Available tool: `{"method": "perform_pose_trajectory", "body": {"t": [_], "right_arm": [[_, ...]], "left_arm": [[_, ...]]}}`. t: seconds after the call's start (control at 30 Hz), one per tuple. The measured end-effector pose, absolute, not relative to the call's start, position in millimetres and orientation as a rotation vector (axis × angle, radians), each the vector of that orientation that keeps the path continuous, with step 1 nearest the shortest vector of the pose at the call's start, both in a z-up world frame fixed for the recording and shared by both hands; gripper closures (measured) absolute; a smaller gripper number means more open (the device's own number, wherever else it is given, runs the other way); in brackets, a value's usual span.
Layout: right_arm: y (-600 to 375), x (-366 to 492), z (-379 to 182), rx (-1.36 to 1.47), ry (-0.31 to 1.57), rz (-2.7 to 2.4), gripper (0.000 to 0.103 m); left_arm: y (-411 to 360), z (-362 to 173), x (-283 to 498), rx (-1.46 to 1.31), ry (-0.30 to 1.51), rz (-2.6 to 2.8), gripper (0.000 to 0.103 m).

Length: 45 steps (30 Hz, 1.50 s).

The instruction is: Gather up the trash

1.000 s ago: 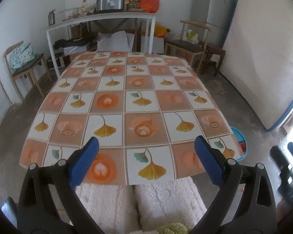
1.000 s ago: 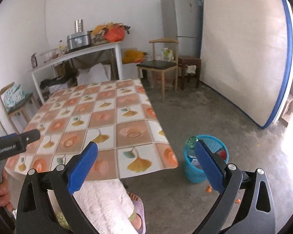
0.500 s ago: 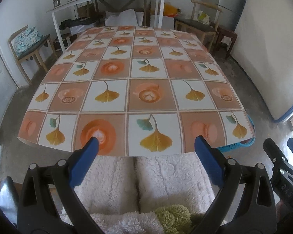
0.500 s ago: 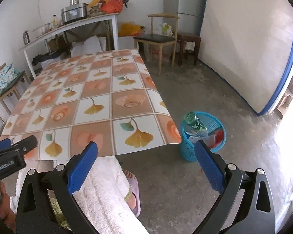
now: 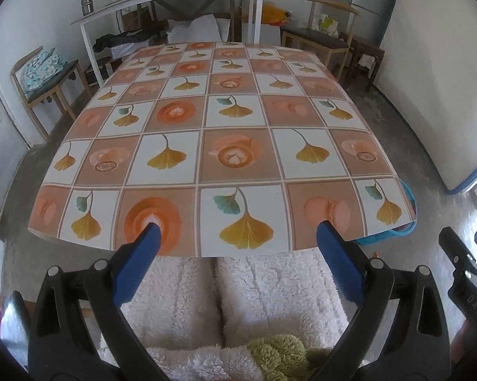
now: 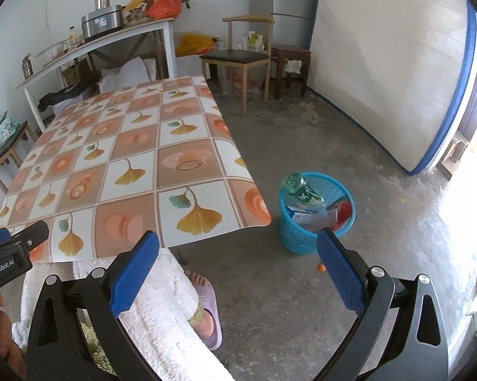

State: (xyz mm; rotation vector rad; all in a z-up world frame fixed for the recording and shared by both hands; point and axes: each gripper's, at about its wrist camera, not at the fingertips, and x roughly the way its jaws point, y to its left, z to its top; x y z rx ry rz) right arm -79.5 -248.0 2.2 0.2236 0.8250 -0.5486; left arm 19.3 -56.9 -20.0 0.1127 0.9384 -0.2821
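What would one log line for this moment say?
left gripper: open, empty | right gripper: open, empty | blue basket: holds trash | table: bare

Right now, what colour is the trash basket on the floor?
Blue basket, clearest in the right wrist view.

Glossy tablecloth; blue plastic mesh basket; rough concrete floor.
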Motion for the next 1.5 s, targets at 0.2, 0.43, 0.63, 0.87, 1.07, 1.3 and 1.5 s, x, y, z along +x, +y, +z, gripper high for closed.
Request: {"method": "perform_pose_trajectory", "body": {"t": [0.2,0.43,0.63,0.87,1.07,1.3,1.5], "right_arm": [[-251.4,-83.6,2.5,0.221,0.823,-0.57,0.006],[-257.9,-87.3,0.2,0.235,0.825,-0.581,0.006],[-265.6,-91.1,0.6,0.237,0.819,-0.603,0.006],[-274.2,-94.1,2.9,0.247,0.809,-0.633,0.006],[-273.9,-92.5,-0.9,0.242,0.82,-0.636,0.006],[-273.1,-90.9,-2.1,0.24,0.821,-0.634,0.006],[-272.5,-90.9,-1.6,0.24,0.819,-0.636,0.006]], "left_arm": [[-57.9,-19.5,18.4,0.116,0.939,-0.282,0.009],[-64.5,-20.7,14.7,0.149,0.934,-0.282,0.009],[-68.1,-21.3,13.3,0.168,0.936,-0.276,0.009],[-68.5,-21.7,13.8,0.175,0.943,-0.275,0.009],[-67.8,-23.1,14.0,0.179,0.947,-0.274,0.009],[-67.4,-25.6,15.0,0.186,0.954,-0.274,0.009],[-67.2,-25.5,14.9,0.186,0.954,-0.274,0.009]]}}
